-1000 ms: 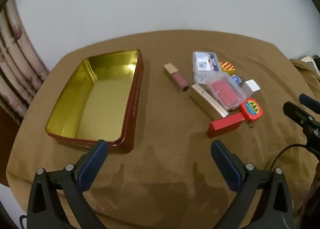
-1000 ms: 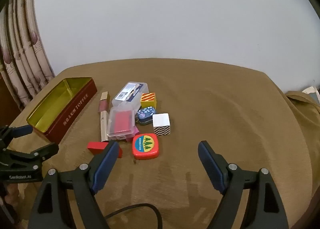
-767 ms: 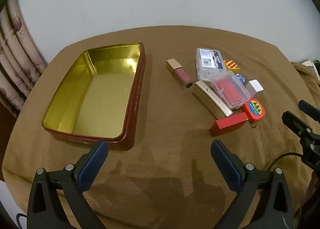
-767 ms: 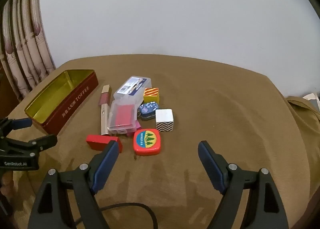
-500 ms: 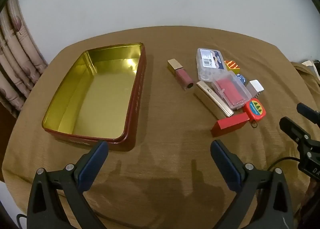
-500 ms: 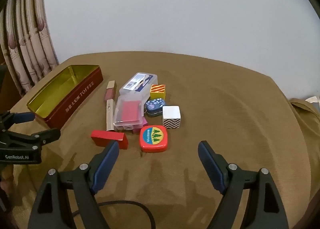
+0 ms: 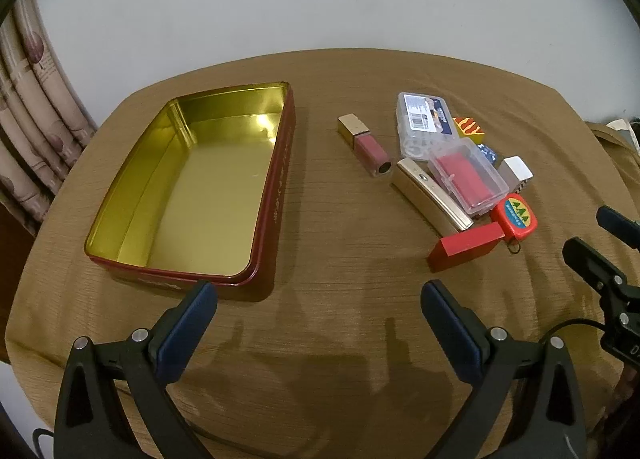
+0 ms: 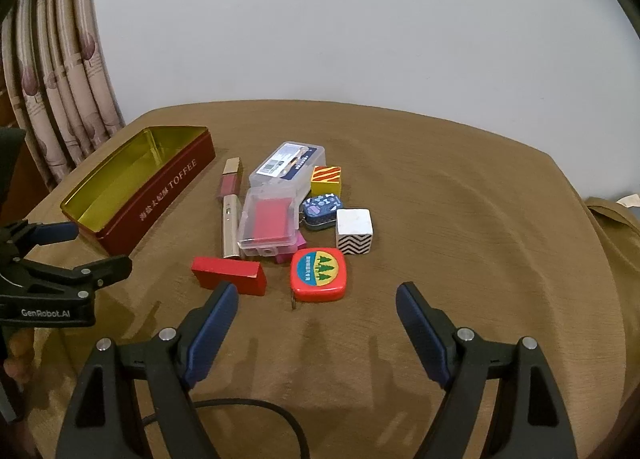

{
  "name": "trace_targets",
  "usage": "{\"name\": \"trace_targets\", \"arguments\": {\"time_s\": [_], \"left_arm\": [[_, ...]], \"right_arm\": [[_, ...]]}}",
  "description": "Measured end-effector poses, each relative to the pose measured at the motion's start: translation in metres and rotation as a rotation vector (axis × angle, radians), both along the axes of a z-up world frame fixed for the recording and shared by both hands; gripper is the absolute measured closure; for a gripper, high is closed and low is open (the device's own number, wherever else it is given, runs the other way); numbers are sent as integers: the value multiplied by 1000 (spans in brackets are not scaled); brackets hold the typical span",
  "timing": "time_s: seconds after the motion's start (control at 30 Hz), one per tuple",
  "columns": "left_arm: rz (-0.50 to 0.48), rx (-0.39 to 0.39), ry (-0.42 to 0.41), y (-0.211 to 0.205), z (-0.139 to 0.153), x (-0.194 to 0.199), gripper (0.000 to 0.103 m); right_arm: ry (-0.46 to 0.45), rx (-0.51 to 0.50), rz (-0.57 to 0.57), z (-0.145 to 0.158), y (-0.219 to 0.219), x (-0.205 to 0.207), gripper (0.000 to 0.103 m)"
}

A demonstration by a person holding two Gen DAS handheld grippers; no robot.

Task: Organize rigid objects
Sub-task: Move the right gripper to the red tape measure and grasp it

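Note:
An empty red toffee tin [image 7: 280, 195] [image 8: 168, 195] with a gold inside lies open on the left of the brown table. To its right is a cluster: red block [image 7: 466, 246] [image 8: 228, 275], red tape measure [image 7: 516, 217] [image 8: 319, 274], clear case holding a red pad [image 7: 466, 175] [image 8: 268, 225], gold bar [image 7: 430, 195] [image 8: 229, 231], pink lipstick [image 7: 366, 147] [image 8: 229, 183], labelled clear box [image 7: 426, 123] [image 8: 288, 165], white zigzag cube [image 8: 354, 231], yellow striped cube [image 8: 326, 181]. My left gripper [image 7: 318, 301] [image 8: 68, 249] hangs open near the tin's front corner. My right gripper [image 8: 316, 301] [image 7: 600, 235] is open just before the tape measure.
A brown cloth [image 8: 460, 219] covers the table and drapes over its edges. Patterned curtains [image 8: 60, 107] hang at the left, with a pale wall behind. A black cable [image 8: 256, 411] runs under my right gripper. A small blue patterned tin [image 8: 322, 211] sits among the cluster.
My right gripper has moved left and a little forward, so the cluster now sits centred ahead of it. My left gripper rose slightly then held still. Both stayed open.

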State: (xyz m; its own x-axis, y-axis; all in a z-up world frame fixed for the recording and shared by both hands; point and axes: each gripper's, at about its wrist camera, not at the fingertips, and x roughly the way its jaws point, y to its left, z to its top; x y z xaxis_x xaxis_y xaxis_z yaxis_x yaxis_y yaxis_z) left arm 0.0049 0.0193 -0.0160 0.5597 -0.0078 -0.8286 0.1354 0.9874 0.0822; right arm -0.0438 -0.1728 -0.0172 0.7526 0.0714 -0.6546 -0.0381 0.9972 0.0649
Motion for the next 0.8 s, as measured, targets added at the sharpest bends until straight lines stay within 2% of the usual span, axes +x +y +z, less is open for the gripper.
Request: {"name": "trace_targets", "arguments": {"time_s": [0.4,0.8], "left_arm": [[-9,13,9,0,-1,1,1],[-15,28,20,-2,-6,4,1]], "right_arm": [[0,1,0,-1,-1,2,19],[38,-33,12,-12,0,16,20]]}}
